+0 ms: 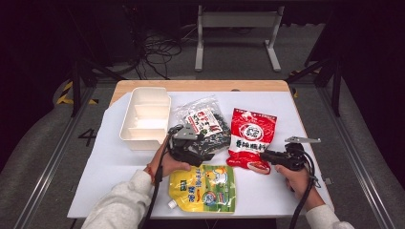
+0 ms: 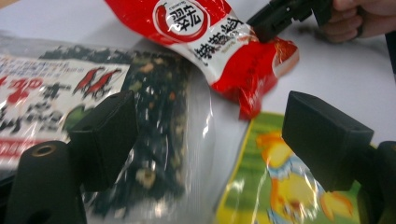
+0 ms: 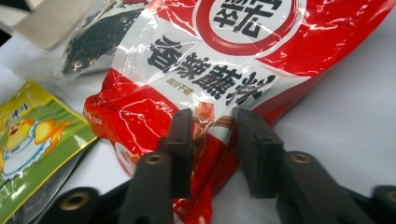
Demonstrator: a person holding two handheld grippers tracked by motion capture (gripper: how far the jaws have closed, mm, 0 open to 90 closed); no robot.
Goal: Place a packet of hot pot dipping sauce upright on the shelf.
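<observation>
My right gripper (image 1: 265, 157) is pinching the red seasoning pouch (image 1: 251, 137) at its six-o'clock end, long axis running twelve-to-six on the white tabletop (image 1: 114, 162); my left gripper (image 1: 193, 153) is gaping empty.

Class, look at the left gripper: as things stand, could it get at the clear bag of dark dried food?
Probably yes. The left gripper hovers right over the clear bag with its jaws wide open, and nothing lies on that part of the bag; the red bag only overlaps its far edge.
</observation>
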